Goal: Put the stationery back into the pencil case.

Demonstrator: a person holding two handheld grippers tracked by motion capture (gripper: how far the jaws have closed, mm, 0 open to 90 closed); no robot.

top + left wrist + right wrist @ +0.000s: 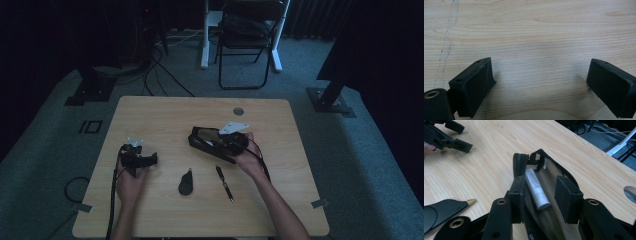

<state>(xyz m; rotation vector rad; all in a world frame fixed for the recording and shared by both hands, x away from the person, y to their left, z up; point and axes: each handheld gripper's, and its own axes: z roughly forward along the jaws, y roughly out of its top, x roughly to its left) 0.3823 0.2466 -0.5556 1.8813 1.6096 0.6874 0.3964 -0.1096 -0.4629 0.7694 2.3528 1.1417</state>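
Lettering on the white tube is too small to read. It lies in an open black pouch mid-table, between the right gripper's parted jaws, untouched. Left gripper rests spread over bare pale wood table. Grey carpet, folding chair beyond.

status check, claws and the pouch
Left claw open, empty. Right claw open astride pouch, white tube inside. Pen nearby, clear.
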